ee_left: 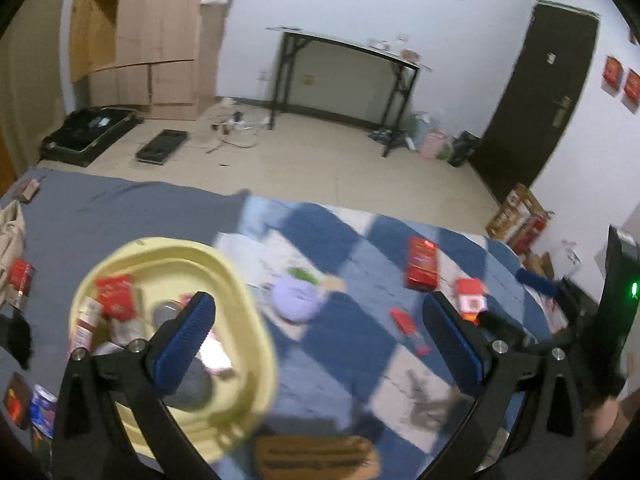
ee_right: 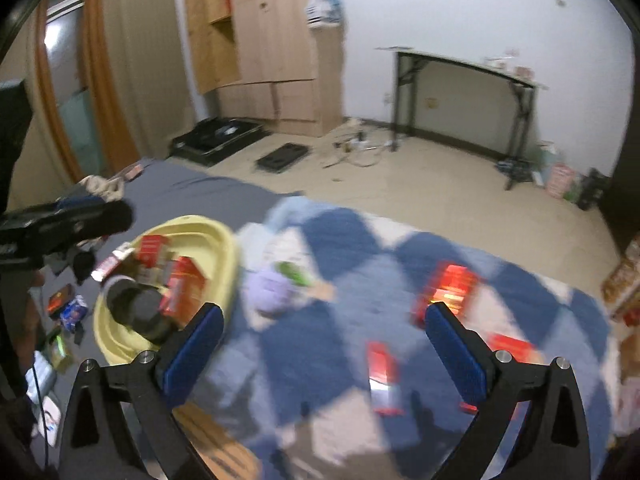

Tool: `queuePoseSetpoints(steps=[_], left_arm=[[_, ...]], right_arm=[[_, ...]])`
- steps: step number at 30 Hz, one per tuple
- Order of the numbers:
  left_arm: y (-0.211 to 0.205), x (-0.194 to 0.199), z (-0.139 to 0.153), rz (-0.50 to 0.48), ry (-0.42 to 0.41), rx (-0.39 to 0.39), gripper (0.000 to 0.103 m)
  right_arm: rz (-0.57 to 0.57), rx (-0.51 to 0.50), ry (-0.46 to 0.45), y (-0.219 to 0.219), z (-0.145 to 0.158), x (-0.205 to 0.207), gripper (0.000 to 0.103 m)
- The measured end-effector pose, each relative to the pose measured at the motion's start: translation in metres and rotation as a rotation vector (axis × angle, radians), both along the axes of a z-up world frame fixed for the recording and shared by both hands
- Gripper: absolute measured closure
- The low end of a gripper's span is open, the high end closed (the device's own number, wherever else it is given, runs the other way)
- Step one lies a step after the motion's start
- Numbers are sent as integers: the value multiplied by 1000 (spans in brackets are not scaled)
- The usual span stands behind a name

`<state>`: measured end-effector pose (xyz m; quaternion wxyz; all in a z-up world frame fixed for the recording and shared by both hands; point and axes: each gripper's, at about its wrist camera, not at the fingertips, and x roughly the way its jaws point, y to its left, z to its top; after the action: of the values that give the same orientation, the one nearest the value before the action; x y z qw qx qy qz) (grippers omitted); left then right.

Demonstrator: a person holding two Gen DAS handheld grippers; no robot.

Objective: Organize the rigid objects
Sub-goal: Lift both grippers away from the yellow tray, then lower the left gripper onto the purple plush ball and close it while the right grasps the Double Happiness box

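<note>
progress: partway | pale yellow plastic basin (ee_left: 244,288) at 9 o'clock on the bed, already holding red boxes | left tongs (ee_left: 320,340) and right tongs (ee_right: 324,344) both spread apart, empty | left: flat red cardboard boxes (ee_right: 450,286) at 3 o'clock on blue-white checked blanket (ee_right: 320,344)

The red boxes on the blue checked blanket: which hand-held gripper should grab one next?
Probably the right hand-held gripper. It is open and empty, with a red box lying between its fingers. The left hand-held gripper, also open, hangs partly over the yellow basin, farther from the boxes.
</note>
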<state>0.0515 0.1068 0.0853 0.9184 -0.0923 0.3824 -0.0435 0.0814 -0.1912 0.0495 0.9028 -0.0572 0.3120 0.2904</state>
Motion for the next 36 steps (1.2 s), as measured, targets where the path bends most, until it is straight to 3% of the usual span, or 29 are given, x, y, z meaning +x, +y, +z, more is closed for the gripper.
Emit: queuePoseSetpoints(steps=[5, 10, 17, 22, 30, 32, 36], left_arm=[[-38, -4, -19, -62, 61, 39, 0], [-46, -7, -34, -58, 95, 107, 0], [-41, -6, -43, -51, 92, 110, 0], [-36, 8, -61, -57, 134, 111, 0], [-29, 76, -103, -90, 233, 195, 1], [-26, 90, -112, -97, 252, 165, 1], [-33, 116, -133, -129, 274, 201, 1]], right_arm=[[-128, 3, 21, -89, -10, -11, 0], [-205, 70, 115, -123, -37, -12, 0], [-209, 71, 140, -121, -43, 7, 0], [-210, 74, 147, -113, -52, 16, 0], [-238, 15, 176, -88, -82, 56, 0], [-258, -8, 162, -81, -93, 65, 0], [-280, -51, 191, -71, -116, 81, 2]])
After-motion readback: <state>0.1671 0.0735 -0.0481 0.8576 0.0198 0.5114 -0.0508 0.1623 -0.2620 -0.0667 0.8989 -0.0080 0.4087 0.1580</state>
